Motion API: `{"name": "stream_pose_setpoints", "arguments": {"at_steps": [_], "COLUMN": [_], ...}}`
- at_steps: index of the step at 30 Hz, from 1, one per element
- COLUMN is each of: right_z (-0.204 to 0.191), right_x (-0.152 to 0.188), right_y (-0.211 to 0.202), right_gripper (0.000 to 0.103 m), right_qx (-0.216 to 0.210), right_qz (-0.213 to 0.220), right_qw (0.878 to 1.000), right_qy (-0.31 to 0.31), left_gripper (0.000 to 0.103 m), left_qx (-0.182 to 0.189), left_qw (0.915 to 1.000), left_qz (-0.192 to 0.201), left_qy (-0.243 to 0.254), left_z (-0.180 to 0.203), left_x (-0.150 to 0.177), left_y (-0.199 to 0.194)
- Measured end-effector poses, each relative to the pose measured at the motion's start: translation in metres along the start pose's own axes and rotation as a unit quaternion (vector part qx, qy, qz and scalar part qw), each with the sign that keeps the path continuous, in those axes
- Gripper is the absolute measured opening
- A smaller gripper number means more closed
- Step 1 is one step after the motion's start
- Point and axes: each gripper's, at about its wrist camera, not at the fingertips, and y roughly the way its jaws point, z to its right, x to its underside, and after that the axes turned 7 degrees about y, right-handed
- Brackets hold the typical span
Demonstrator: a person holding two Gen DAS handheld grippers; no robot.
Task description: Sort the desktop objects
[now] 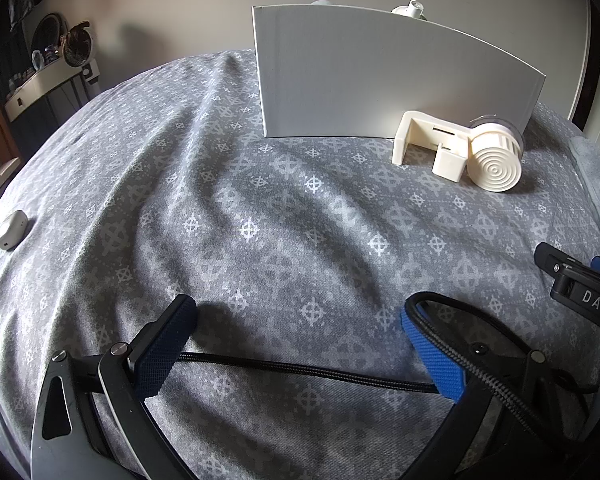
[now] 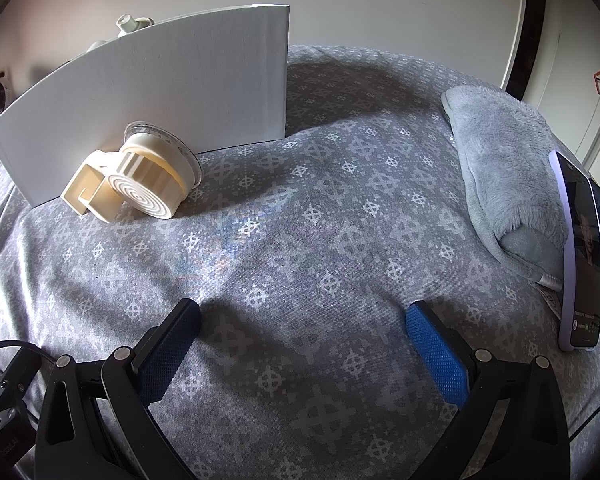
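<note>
Both tools hanging wide apart and empty over the patterned bed cover (image 1: pixel 260 208).
Left tool (image 1: pixel 296 344) and right tool (image 2: pixel 302 340) are tilting down; the cream clamp-and-dial gadget (image 2: pixel 140 184) is lying at the white box (image 1: pixel 380 80), toward the far edge. Best approach: straddle the ribbed drum. Box contents mostly hidden; a white cap (image 1: pixel 410 8) is poking above.

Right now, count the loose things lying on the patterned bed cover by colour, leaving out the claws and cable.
White: 2, upright box, small case
Cream: 1, plastic clamp
Grey: 1, fluffy slipper
Lilac: 1, phone
Total: 5
</note>
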Motion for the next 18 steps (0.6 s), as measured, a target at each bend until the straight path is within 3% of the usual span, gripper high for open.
{"name": "stream_pose_setpoints", "arguments": {"at_steps": [18], "right_z": [0.0000], "right_x": [0.0000], "right_y": [0.0000], "right_gripper": [0.103], "right_qx": [0.000], "right_qz": [0.000], "right_qw": [1.000], "right_qy": [0.000], "left_gripper": [0.103], "left_qx": [0.000], "left_qw": [1.0000], "left_qz": [0.000], "left_qy": [0.000], "left_z": [0.0016], "left_x": [0.0005], "left_y": [-0.0012]}}
